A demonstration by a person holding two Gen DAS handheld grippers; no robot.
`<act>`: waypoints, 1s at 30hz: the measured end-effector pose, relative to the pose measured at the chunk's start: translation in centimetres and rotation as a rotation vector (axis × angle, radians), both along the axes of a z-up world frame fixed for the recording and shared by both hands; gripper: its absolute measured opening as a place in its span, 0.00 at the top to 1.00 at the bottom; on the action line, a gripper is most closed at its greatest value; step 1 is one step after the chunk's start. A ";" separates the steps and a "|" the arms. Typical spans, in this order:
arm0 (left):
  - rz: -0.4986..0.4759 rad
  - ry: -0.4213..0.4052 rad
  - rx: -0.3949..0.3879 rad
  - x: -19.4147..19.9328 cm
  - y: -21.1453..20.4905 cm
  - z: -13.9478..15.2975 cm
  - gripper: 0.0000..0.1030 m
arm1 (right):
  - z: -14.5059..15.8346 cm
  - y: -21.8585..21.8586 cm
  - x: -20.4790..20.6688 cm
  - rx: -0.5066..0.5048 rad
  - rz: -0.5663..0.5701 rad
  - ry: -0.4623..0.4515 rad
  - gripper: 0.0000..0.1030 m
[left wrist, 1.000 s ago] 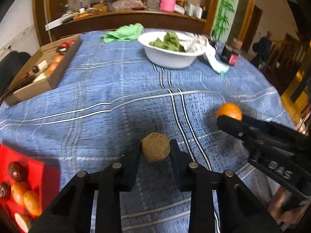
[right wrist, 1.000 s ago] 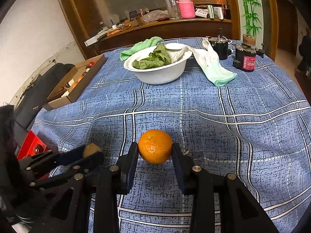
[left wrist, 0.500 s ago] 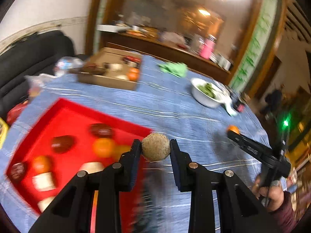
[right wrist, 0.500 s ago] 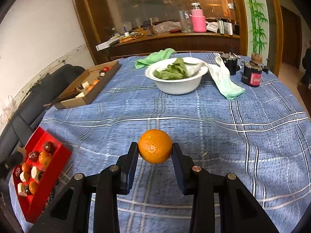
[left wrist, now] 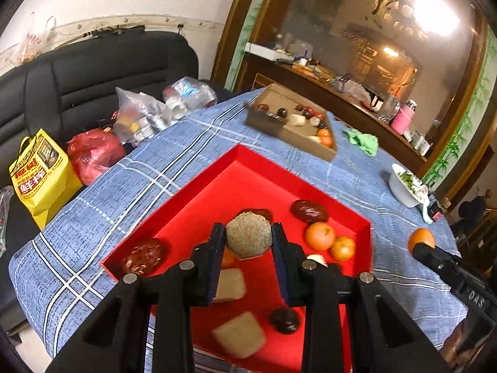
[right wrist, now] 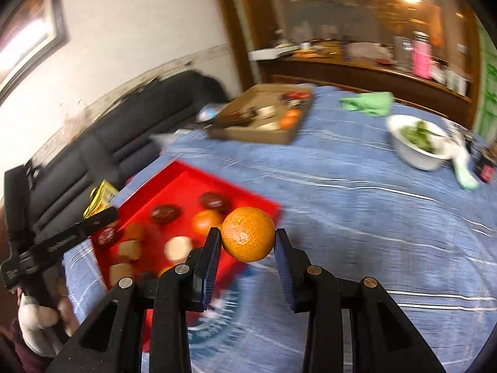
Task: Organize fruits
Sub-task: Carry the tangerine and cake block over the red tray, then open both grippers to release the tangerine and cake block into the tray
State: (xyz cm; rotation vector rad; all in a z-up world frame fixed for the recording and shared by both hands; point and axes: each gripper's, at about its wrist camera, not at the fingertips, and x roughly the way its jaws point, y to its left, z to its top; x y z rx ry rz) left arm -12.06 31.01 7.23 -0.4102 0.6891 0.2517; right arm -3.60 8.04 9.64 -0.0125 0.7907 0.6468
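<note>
Fruit held over the red tray

Our left hand-held gripper (left wrist: 248,237) clamps a rough tan ball (left wrist: 248,234) above the red tray (left wrist: 217,186); our right hand-held gripper (right wrist: 247,242) clamps an orange (right wrist: 248,233) beside the tray's edge.

I'm looking into a home dining room: a black sofa (left wrist: 93,71) is sitting beside a table under a blue checked cloth (left wrist: 174,152), and a cluttered wooden sideboard (left wrist: 335,93) is standing behind.
</note>
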 end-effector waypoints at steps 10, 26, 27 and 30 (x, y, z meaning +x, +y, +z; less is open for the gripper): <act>-0.041 0.034 -0.017 2.5 1.0 -1.8 0.72 | -3.0 9.1 0.4 -0.059 0.118 0.069 0.62; -0.060 0.044 -0.027 3.6 0.8 -2.4 0.72 | -3.9 10.2 2.7 -0.080 0.081 0.091 0.62; -0.061 0.045 -0.028 3.7 0.8 -2.4 0.72 | -3.9 10.4 2.7 -0.078 0.083 0.092 0.62; -0.065 0.050 -0.028 3.8 0.6 -2.5 0.72 | -3.8 10.7 2.6 -0.079 0.088 0.086 0.62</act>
